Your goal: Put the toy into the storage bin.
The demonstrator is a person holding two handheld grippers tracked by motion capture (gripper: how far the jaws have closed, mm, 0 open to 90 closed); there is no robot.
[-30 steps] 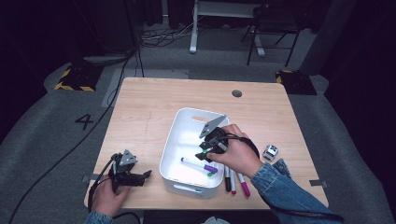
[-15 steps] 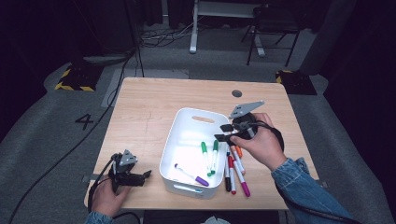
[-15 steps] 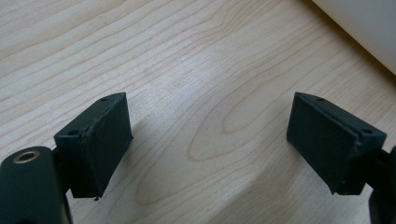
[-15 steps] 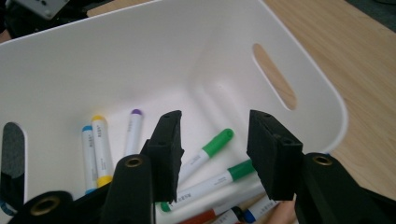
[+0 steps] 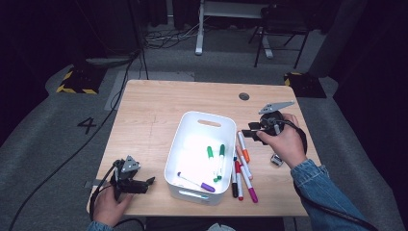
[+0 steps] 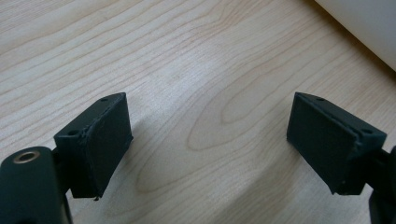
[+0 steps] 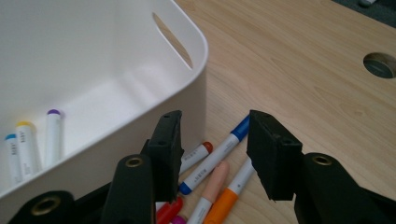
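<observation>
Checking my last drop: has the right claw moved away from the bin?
Yes. The right claw has moved from over the white bin to above the table beside its right rim.

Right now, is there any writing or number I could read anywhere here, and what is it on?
"4": on the grey floor, left of the table.
Small grey print on the pens in the white bin and on the pens beside it: too blurred to read.

Lab/studio: dark room, floor cables (image 5: 163, 38), hazard tape (image 5: 72, 89)

Left hand-held gripper (image 5: 144, 183) low, jaws wide apart, right hand-held gripper (image 5: 251, 131) raised, jaws parted, empty
</observation>
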